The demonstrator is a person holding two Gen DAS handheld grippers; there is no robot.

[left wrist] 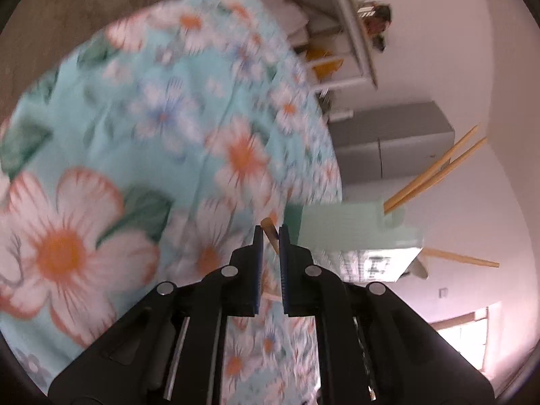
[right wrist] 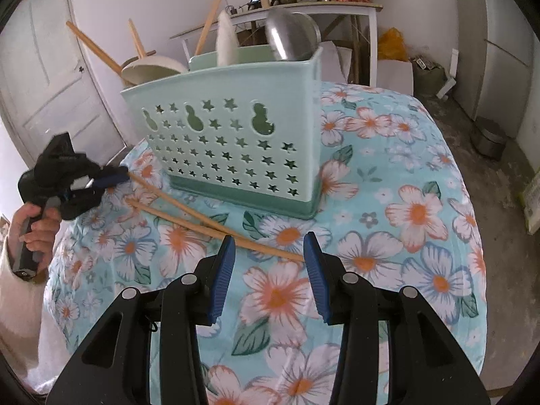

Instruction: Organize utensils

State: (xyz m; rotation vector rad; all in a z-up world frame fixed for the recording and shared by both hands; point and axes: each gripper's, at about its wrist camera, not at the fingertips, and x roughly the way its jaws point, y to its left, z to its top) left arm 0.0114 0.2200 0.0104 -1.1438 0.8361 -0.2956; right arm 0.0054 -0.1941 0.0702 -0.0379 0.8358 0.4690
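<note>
Left gripper (left wrist: 270,233): jaws nearly closed, clamped on the end of a wooden chopstick (left wrist: 272,234). In the right wrist view that gripper (right wrist: 116,179) sits at the left edge of the tabletop, carried by a hand (right wrist: 35,227) in a pale sleeve; the held chopstick (right wrist: 189,206) runs from it across the flowered tablecloth (right wrist: 405,175) toward the right gripper. A second chopstick (right wrist: 162,214) lies just beside it on the cloth; whether the two touch I cannot tell.

Right gripper (right wrist: 269,249): jaws apart, nothing between the pads, poised over the cloth near the chopsticks' far tips.

Green utensil basket (right wrist: 236,128) stands upright near the far edge, well back from both grippers. It holds more chopsticks (right wrist: 91,45), a pale ladle (right wrist: 152,67) and a metal ladle (right wrist: 292,35).
</note>
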